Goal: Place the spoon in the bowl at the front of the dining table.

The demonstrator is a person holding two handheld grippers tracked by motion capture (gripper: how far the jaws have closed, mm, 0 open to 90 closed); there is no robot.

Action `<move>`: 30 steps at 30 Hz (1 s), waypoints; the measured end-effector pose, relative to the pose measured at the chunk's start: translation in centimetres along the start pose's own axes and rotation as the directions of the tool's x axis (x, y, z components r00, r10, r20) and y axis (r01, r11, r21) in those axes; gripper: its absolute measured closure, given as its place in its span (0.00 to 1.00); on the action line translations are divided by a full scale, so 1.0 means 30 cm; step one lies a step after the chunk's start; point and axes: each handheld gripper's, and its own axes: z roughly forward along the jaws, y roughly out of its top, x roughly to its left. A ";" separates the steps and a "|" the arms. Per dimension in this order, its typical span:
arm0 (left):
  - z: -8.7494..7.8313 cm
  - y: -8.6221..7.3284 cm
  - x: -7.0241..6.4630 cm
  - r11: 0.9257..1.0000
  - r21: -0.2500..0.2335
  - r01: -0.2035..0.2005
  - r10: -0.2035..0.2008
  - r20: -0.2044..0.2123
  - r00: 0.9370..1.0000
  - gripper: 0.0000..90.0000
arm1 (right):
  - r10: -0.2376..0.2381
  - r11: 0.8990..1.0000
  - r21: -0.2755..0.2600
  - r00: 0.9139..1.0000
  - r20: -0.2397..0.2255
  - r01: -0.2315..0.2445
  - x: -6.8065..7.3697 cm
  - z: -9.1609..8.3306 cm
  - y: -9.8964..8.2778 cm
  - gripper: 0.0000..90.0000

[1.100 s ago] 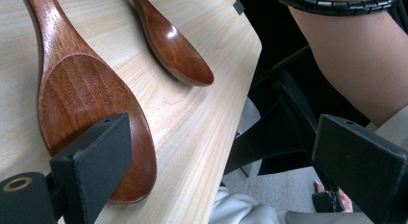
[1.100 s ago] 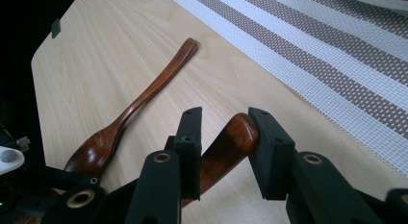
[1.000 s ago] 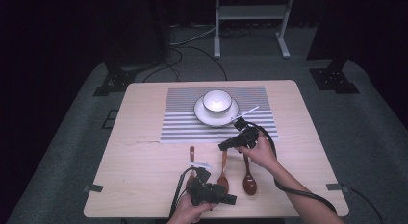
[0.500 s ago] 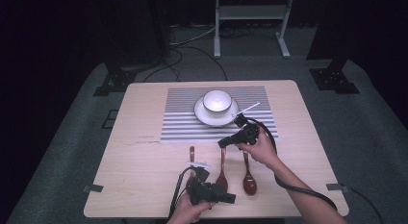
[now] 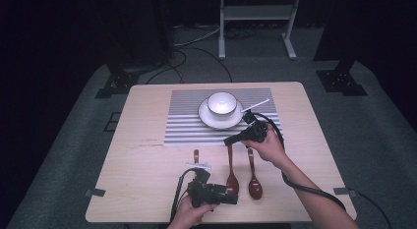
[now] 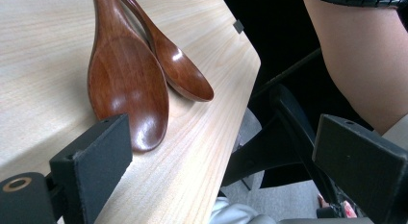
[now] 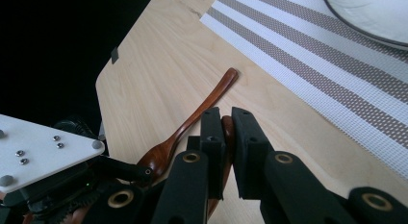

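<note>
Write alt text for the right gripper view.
The right gripper, fingers nearly closed around a wooden spoon handle, hangs over a light wooden table. Another wooden spoon lies alongside; a striped placemat lies beyond.

The table (image 5: 147, 189) is lit evenly from above in the high view while the surrounding floor and background are left very dark, and only faint, soft shadows are cast beside the 3 wooden spoons (image 5: 253, 182). In the left gripper view, soft glare is seen on the 2 glossy spoon bowls (image 6: 127, 96), and the near jaws are rendered slightly soft. In the right gripper view the striped mat (image 7: 337, 75) is bright, the left side falls to black, and the closest jaw parts are blurred.
</note>
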 end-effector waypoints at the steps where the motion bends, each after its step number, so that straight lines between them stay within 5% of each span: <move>1: -0.002 0.000 0.000 1.000 0.000 0.000 0.000 0.000 1.000 0.06 | 0.004 1.000 0.000 1.000 0.001 -0.004 -0.001 -0.005 0.002 0.93; 30: -0.023 0.003 0.007 1.000 -0.009 -0.012 0.012 -0.024 1.000 0.06 | 0.065 0.989 -0.141 0.994 0.084 -0.053 -0.016 -0.121 0.129 0.93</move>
